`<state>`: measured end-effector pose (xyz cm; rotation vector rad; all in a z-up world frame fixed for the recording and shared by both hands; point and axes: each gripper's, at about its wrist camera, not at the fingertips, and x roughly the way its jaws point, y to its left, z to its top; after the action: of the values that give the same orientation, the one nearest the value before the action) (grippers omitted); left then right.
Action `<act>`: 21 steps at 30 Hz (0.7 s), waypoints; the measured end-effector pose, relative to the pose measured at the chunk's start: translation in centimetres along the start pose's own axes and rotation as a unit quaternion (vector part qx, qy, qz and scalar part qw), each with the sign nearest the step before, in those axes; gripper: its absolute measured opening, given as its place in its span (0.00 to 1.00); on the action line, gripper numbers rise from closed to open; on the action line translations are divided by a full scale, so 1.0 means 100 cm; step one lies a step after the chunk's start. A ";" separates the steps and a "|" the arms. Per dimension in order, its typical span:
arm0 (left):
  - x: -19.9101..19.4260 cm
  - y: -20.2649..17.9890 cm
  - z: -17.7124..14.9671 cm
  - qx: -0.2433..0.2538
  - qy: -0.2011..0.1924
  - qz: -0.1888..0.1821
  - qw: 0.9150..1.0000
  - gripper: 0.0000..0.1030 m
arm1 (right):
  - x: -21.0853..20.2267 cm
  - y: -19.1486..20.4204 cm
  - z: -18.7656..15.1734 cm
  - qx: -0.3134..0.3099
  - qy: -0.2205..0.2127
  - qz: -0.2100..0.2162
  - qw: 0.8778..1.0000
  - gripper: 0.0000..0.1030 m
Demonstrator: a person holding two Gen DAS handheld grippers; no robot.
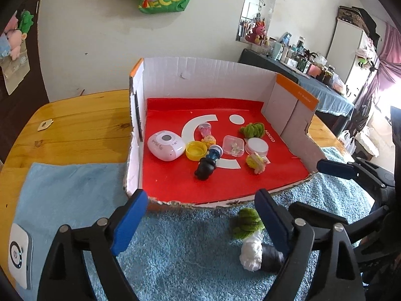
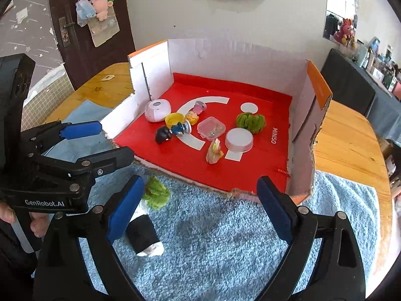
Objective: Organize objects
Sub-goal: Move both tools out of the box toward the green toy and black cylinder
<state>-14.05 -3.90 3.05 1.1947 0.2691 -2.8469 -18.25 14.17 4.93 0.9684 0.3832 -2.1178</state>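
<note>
A cut-open cardboard box (image 1: 200, 80) (image 2: 225, 57) with a red lining holds several small items: a pink-white device (image 1: 165, 145), a yellow cap (image 1: 196, 150), a black-and-blue figure (image 1: 208, 163), a clear case (image 1: 233, 145), a white round tin (image 1: 256, 146) and a green plush (image 1: 252, 130). In front of the box, a plush toy (image 1: 250, 240) (image 2: 147, 218) with a green top and a white-and-black body lies on the blue mat. My left gripper (image 1: 200, 222) (image 2: 116, 139) stands open, the toy by its right finger. My right gripper (image 2: 200, 209) (image 1: 304, 185) is open too, the toy beside its left finger. Neither holds anything.
The fluffy blue mat (image 1: 188, 250) covers the near part of a wooden table (image 1: 75, 120). A white gadget (image 1: 20, 258) lies at the mat's left edge. A person's hand (image 2: 10, 215) grips the left tool. A wall stands behind the box.
</note>
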 end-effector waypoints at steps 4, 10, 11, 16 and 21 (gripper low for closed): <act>-0.006 0.002 -0.006 -0.003 -0.002 0.005 1.000 0.87 | -0.004 0.005 -0.007 -0.003 0.003 0.003 1.000 0.90; -0.014 0.008 -0.015 -0.012 -0.007 0.013 1.000 0.90 | -0.002 0.019 -0.020 -0.016 0.015 0.012 1.000 0.90; -0.015 0.009 -0.016 -0.013 -0.007 0.014 1.000 0.90 | 0.000 0.022 -0.023 -0.019 0.019 0.014 1.000 0.90; -0.019 0.012 -0.021 -0.017 -0.005 0.018 1.000 0.90 | 0.013 0.042 -0.036 -0.045 0.039 0.022 0.998 0.90; -0.019 0.010 -0.023 -0.011 -0.001 0.017 1.000 0.90 | 0.027 0.049 -0.045 -0.063 0.058 0.014 0.996 0.90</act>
<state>-10.98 -4.51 2.66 1.1798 0.2768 -2.8096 -13.44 11.93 0.07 1.0189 0.5521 -1.9929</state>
